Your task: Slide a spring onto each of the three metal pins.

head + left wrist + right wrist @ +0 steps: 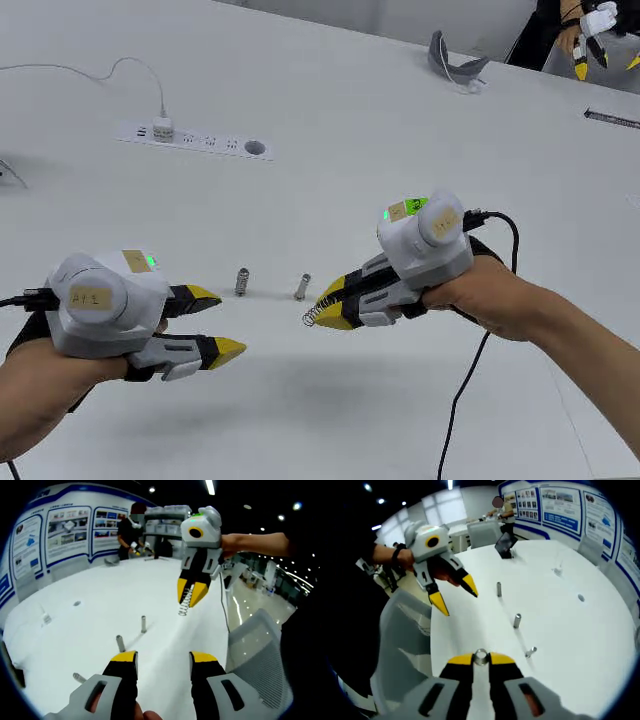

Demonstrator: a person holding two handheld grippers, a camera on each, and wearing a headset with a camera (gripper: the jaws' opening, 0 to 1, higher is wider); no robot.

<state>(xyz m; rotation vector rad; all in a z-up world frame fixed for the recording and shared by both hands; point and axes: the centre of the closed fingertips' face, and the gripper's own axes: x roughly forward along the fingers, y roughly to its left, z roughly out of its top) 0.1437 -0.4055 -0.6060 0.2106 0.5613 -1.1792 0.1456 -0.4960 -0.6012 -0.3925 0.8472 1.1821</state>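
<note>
Hovering above the white bench (330,120), the left gripper (220,322) has its yellow-tipped fingers spread wide, holding nothing. Just beyond them stands a short silver metal pin (241,281), then a second upright pin (302,287). The right gripper (333,305) has its fingers closed narrowly on a small coiled wire spring (314,314), near the second pin.

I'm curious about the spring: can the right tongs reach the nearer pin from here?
Probably yes: the right tongs hold the spring beside that pin, bare table between, and the left tongs stand apart.
</note>
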